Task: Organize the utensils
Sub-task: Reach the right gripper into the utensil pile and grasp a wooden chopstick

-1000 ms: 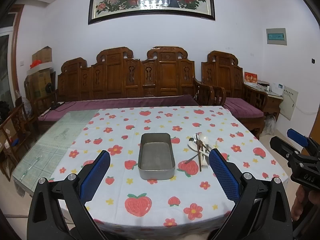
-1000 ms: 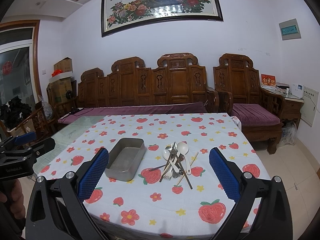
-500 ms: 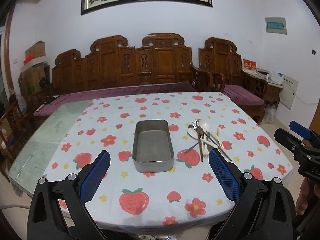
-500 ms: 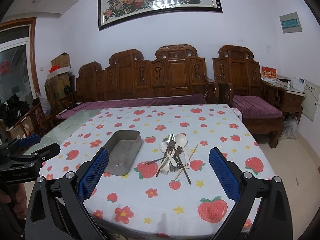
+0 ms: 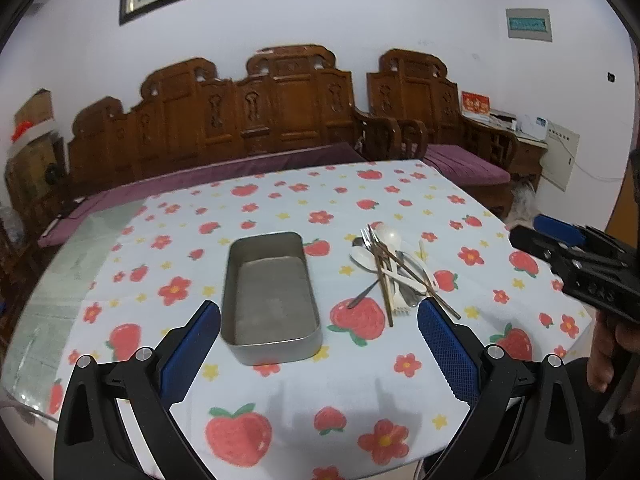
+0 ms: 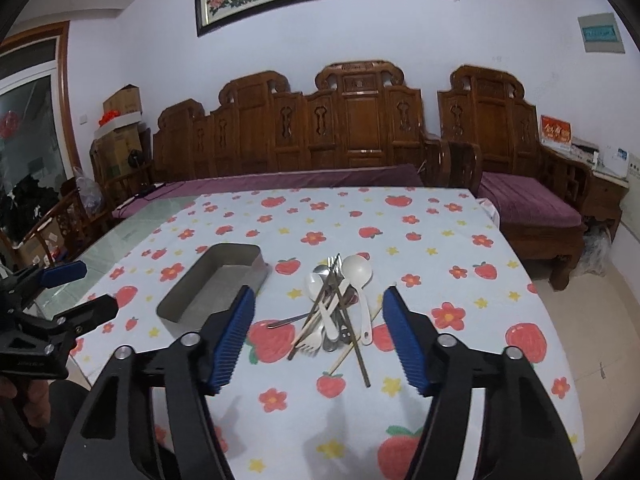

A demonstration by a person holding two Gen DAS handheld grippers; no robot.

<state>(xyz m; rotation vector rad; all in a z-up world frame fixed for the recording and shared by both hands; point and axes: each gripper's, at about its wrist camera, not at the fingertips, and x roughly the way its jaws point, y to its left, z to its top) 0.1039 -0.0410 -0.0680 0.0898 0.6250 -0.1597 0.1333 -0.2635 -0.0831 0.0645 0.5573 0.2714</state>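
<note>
- The left gripper (image 5: 319, 342) hangs low over the near edge of the surface (image 5: 304, 408), its fingers spread wide with nothing between them, lined up on the tin (image 5: 271, 297).
- The right gripper (image 6: 318, 330) is likewise spread and holds nothing; its opening frames the utensils (image 6: 336, 304).
- The tin lies just past the left gripper, with nothing in it.
- The utensils lie in a crossed heap right of the tin, apart from it: white spoons (image 5: 390, 238), a fork (image 5: 401, 304), metal pieces and chopsticks (image 5: 424, 280).
- Judgement: this is the approach step; nothing is sorted yet, and the first pick is at hand.
- The next move likely calls for the right gripper to drop onto one piece on top of the heap, close on its handle, and carry it to the tin. The crossed pieces may drag one another along.
</note>
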